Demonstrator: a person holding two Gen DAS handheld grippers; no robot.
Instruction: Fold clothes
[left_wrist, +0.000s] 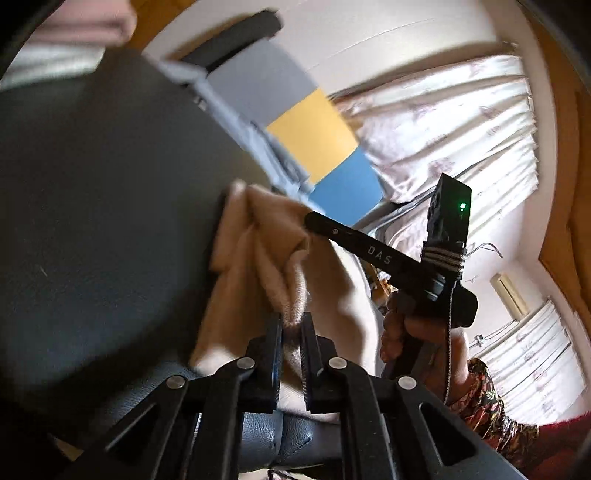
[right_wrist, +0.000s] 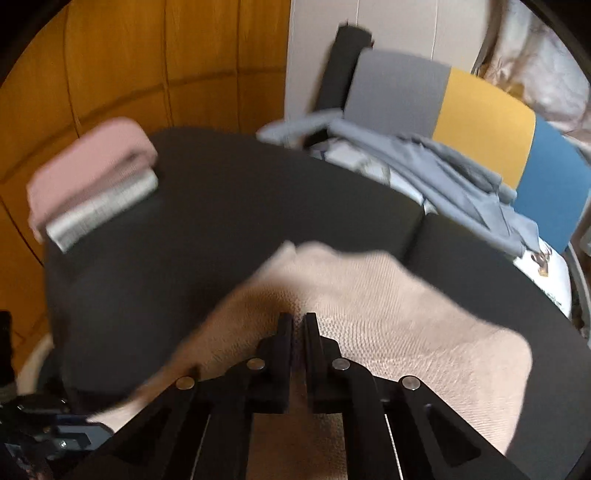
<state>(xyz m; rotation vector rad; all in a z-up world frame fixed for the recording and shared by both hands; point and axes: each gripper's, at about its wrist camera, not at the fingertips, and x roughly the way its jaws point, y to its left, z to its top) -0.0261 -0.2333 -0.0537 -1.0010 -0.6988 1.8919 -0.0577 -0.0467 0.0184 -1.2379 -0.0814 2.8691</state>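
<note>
While both of my grips are closed on the beige knit (right_wrist: 388, 306), I am partway through a fold of this garment over the dark tabletop (right_wrist: 221, 206). My left hand-held gripper (left_wrist: 291, 332) is pinching a ribbed edge of the knit and holding it up off the tabletop, jaws narrow with cloth between them. My right hand-held gripper (right_wrist: 299, 325) is showing jaws nearly together, with the knit bunching at the tips and spreading out to the right, near me. A folded pink and grey stack (right_wrist: 92, 177) is lying at the far left; grey clothes (right_wrist: 443, 166) are waiting at the far right. Next, I judge, I am needing to carry both held edges across together, keeping the cloth taut and level, then lay it flat.
</note>
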